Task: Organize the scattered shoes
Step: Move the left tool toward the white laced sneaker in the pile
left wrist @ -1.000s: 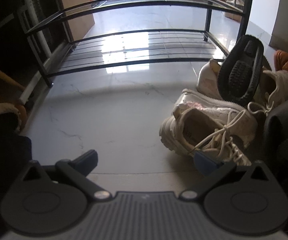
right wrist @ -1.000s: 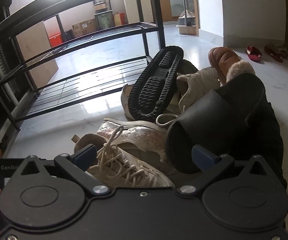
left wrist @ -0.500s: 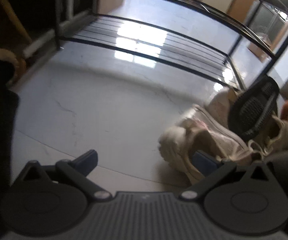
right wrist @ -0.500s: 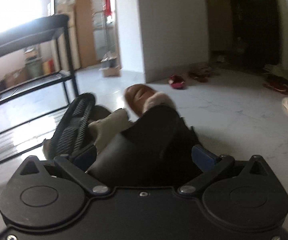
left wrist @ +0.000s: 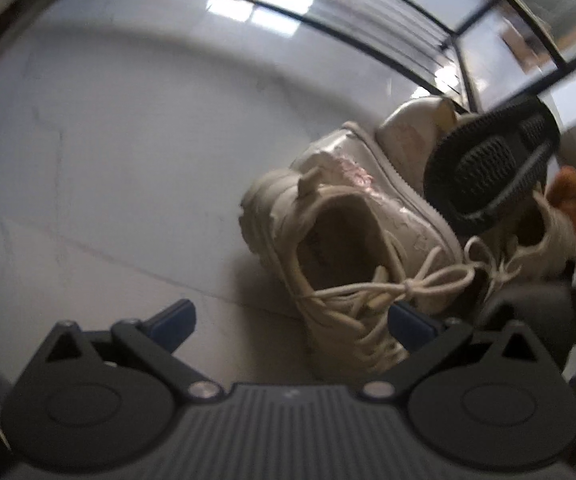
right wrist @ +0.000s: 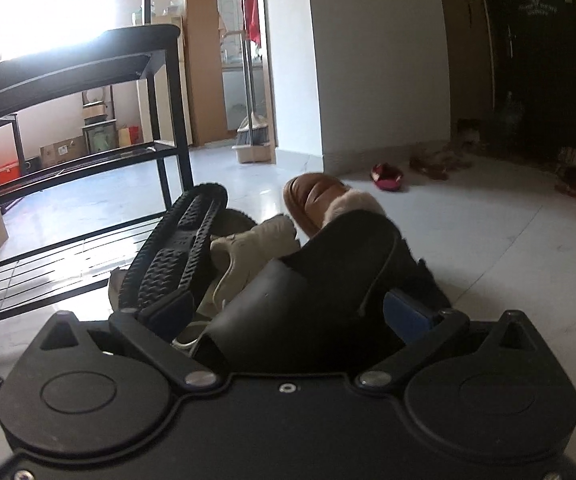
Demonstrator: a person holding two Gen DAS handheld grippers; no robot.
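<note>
nothing is sitting on the shoe rack (right wrist: 87, 152) yet; the sneakers (left wrist: 352, 248) and black slide (right wrist: 308, 300) are lying piled just beside it. left gripper (left wrist: 292, 316) and right gripper (right wrist: 288, 308) are both gaping, gripping nothing.

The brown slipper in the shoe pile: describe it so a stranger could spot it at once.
Start at the black shoe rack, then drop to the pile of shoes on the floor by its corner post. At the far edge of that pile sits the brown slipper. It alone is tan with a pale fleece cuff; its neighbours are black or cream.
</note>
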